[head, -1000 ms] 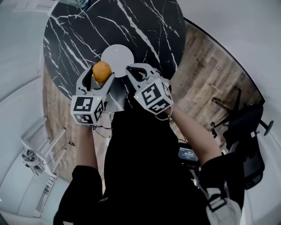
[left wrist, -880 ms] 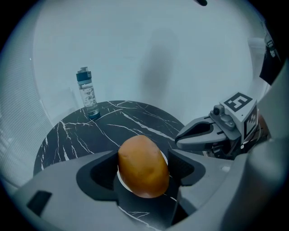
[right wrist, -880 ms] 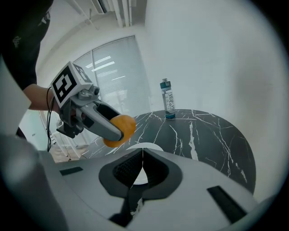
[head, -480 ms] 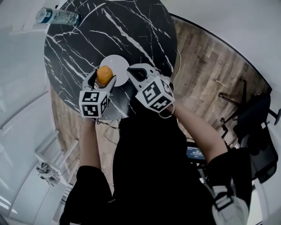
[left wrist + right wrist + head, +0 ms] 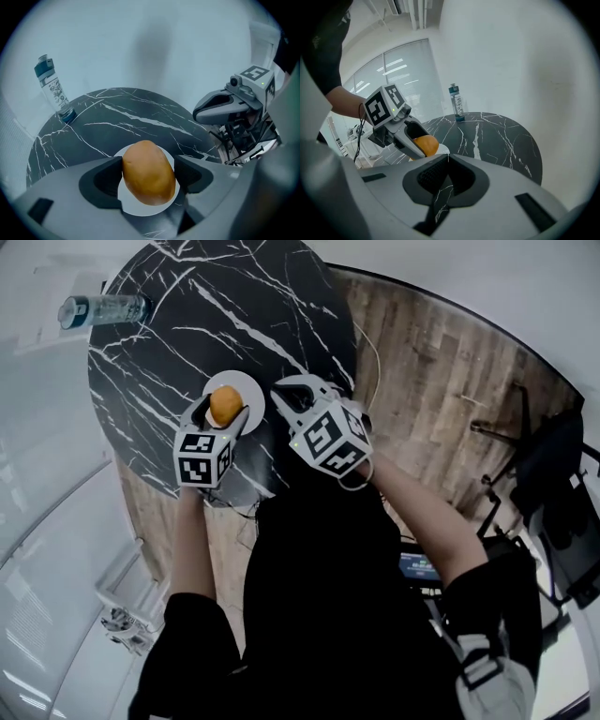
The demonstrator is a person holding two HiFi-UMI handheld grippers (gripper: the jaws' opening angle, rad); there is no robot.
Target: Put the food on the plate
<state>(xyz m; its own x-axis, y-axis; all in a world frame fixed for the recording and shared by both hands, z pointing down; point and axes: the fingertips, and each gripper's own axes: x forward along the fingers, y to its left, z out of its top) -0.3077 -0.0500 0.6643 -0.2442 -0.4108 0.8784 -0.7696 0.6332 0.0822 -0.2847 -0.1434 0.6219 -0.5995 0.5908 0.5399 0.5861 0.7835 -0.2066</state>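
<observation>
A round black marble table [image 5: 187, 315] stood on a wood-plank floor [image 5: 422, 381], with a clear water bottle [image 5: 103, 307] at its far edge. The left gripper [image 5: 223, 411] pinched an oval orange-brown food piece [image 5: 149, 172] directly over the white plate [image 5: 248, 388]; contact with the plate could not be told. The right gripper [image 5: 448, 159] hovered just beside it, jaws pressed together on nothing.

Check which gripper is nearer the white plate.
Left. The left gripper holds the potato directly over the plate; the right gripper, shut and empty, sits beside the plate's right edge.
</observation>
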